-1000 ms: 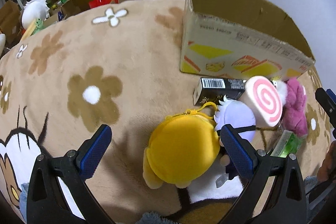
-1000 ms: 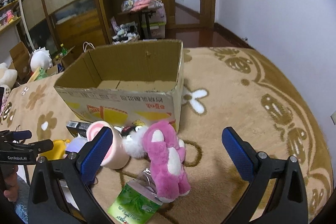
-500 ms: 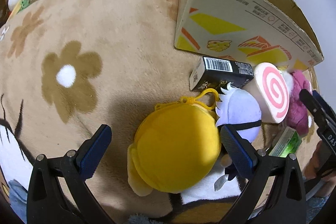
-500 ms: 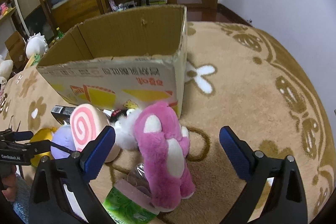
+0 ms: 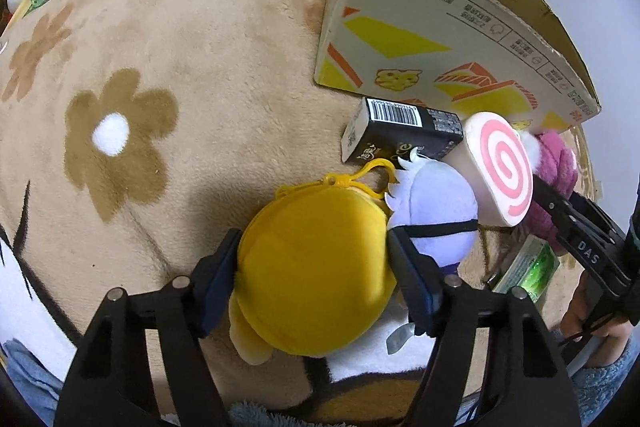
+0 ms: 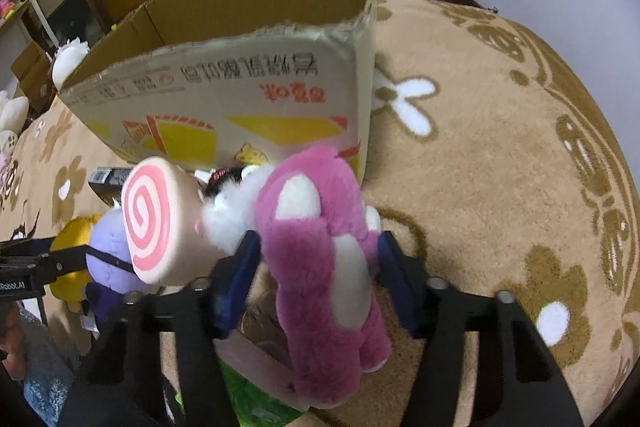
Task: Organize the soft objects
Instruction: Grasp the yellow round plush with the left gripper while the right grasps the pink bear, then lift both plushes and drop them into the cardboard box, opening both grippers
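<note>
Left hand-held gripper (image 5: 314, 281) had just closed on yellow plush (image 5: 316, 267); right hand-held gripper (image 6: 318, 277) likewise on pink plush (image 6: 320, 259) — its face hidden. Cardboard box (image 6: 224, 95) — contents unseen.

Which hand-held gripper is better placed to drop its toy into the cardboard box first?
Right, probably: the right hand-held gripper has closed on the pink plush beside the cardboard box; the left hand-held gripper grips the yellow plush farther off.

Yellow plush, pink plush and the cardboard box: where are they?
yellow plush (image 5: 316, 267), left wrist view, on its rounded back.
pink plush (image 6: 320, 251), right wrist view, on its body.
cardboard box (image 6: 240, 83), right wrist view, on its printed front wall.
</note>
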Demonstrator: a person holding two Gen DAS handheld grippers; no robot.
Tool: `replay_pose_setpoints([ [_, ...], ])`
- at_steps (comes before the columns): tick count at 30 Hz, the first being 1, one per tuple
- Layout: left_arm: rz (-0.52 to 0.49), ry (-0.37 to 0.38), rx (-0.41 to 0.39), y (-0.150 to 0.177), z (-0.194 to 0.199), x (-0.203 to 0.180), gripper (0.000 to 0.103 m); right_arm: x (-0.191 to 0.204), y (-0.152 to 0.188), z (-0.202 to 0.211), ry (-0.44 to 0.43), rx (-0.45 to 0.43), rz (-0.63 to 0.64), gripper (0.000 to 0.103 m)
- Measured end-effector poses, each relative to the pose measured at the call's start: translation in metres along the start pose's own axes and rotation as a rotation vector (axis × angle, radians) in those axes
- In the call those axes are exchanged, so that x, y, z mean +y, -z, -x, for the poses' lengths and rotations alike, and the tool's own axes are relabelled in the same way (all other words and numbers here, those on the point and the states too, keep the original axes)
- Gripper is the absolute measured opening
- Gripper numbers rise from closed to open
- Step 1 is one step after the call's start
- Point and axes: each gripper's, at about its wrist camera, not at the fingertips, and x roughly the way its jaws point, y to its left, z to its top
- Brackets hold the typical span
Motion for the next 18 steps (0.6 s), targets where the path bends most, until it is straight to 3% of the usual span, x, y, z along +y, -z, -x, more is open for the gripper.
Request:
replay_pose_setpoints([
  [9, -0.009, -0.018, -0.046, 0.007, 0.016, -0.009, 0.064, 0.000, 0.002, 0.001, 0.016, 0.010, 0.014, 0.050],
  [18, -0.006, -0.045, -0.214, 0.024, 0.059, -0.014, 0.064, 0.004, 0.007, 0.019, 0.023, -0.021, 0.011, 0.044],
])
